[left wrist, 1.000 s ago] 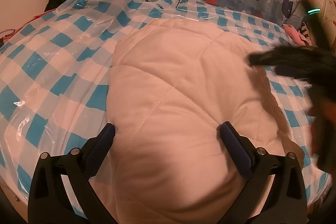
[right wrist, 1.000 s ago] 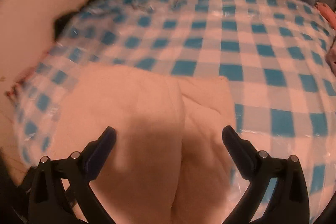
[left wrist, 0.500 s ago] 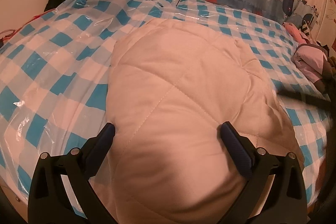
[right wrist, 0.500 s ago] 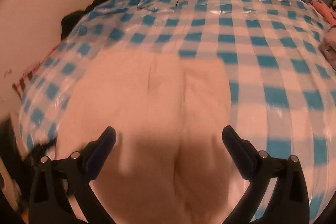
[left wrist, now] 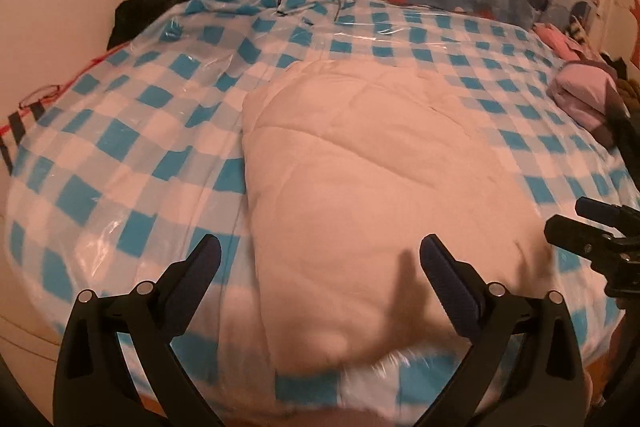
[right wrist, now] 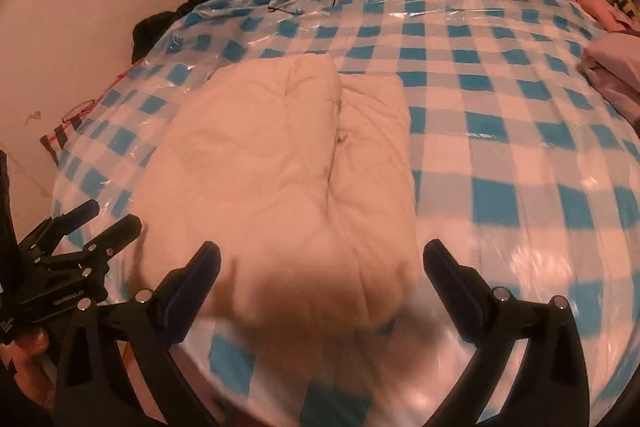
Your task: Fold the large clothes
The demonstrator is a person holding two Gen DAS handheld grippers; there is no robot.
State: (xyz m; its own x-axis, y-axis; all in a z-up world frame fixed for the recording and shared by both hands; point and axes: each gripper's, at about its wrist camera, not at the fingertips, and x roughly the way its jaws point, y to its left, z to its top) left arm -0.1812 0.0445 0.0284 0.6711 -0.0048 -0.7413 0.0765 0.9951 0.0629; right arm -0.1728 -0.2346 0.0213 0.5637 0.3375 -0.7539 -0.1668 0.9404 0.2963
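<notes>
We hold the left gripper (left wrist: 320, 259) above the near edge of the bed (left wrist: 120, 131), with its jaws spread wide and nothing between them. The right gripper (right wrist: 320, 263) is in the same state, spread and empty, and it hovers a little to the right of the left one.

The quilted cream garment (right wrist: 280, 163) lies just in front of both grippers, on the checked plastic cover (right wrist: 500, 99) of the bed. It seems already folded into a thick packet, with one layer lying over another; a long seam or fold line runs away from the right gripper, slightly right of the middle of the garment. Its near edge is just below and ahead of our fingertips, but this part is blurred.

We judge that the garment is soft, puffy and light, so it will bend and sag when lifted, and a thin pinch may take only the top layer. The plastic cover looks smooth, so the packet may slide when we push it. For a next fold, we think it is best to take the two near corners, one with each gripper, and to close deep on all layers together.

Far to the right of the grippers lies a pile of pink clothes (left wrist: 580, 95).
</notes>
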